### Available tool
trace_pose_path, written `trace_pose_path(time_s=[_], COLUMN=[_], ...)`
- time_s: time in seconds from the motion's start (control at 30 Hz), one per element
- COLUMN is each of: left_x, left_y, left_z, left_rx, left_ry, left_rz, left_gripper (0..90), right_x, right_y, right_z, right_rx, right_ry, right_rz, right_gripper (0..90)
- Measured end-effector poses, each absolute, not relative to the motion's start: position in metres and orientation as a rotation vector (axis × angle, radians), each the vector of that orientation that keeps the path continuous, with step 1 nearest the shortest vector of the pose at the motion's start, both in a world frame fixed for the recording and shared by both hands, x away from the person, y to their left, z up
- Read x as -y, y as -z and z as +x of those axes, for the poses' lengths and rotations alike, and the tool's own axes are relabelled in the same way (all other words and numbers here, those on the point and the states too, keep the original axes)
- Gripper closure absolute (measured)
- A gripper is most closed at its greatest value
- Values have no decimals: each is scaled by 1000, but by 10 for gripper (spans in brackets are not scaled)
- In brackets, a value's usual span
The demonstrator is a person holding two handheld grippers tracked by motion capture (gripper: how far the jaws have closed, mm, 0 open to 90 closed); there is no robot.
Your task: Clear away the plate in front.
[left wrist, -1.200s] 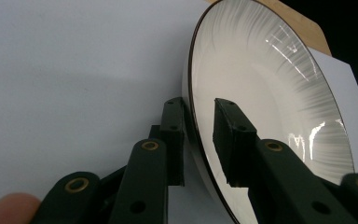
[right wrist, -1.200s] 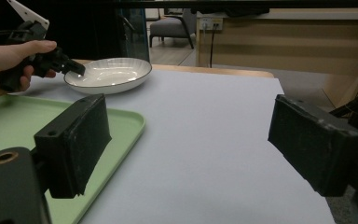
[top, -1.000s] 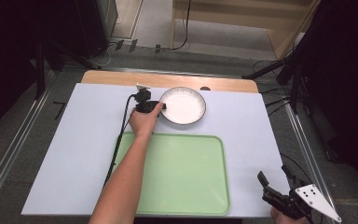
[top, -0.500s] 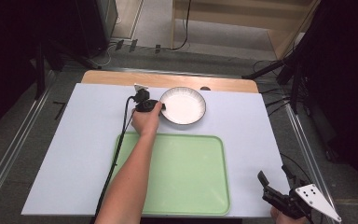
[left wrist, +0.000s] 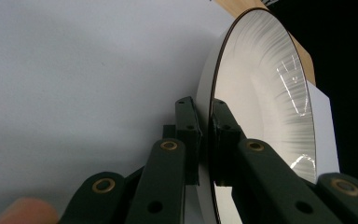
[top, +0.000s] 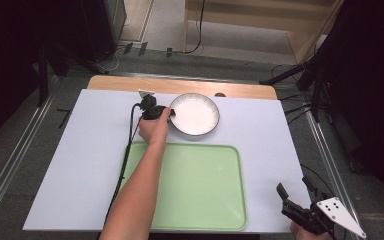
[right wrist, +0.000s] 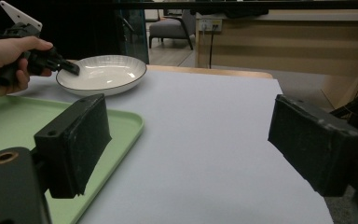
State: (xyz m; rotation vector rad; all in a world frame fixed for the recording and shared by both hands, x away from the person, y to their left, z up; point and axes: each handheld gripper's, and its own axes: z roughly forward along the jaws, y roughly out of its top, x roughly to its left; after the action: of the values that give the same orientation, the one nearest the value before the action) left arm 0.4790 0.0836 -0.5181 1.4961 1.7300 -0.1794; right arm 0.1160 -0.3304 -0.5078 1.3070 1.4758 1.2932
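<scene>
While left gripper (top: 170, 114) pinches plate (top: 196, 114) rim, jaws just closed; right gripper (top: 297, 196) wide, empty, beside tray (top: 200, 190).

I am working at a wooden table (top: 130, 82) covered by a pale sheet (top: 80, 145), and even overhead light is falling across it. Grey floor (top: 167, 22) is stretching away on the far side, with black cables (top: 197, 30) trailing over it. A light wooden cabinet (right wrist: 279, 39) is standing far right, a grey armchair (right wrist: 172, 29) is sitting far off, and dark stands (top: 310, 75) are crowding the right edge.
</scene>
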Motion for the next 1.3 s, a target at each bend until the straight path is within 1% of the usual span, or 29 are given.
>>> trace_pose_path(time_s=[0.27,0.6,0.7,1.3], left_x=[-89,-96,-100,-129], left_y=[510,501,499,484], left_z=[475,472,469,439], left_rx=[-1697,-1645,-1618,-1494], left_ry=[163,194,223,287], left_rz=[1522,1534,1540,1629], left_gripper=[846,845,842,838], right_x=[330,330,330,326], right_y=[507,506,507,508], right_z=[116,115,115,120], right_rx=[-1476,-1472,-1476,-1492], right_ry=[-1292,-1291,-1289,-1280], right_rz=[1301,1300,1300,1291], right_gripper=[132,132,132,132])
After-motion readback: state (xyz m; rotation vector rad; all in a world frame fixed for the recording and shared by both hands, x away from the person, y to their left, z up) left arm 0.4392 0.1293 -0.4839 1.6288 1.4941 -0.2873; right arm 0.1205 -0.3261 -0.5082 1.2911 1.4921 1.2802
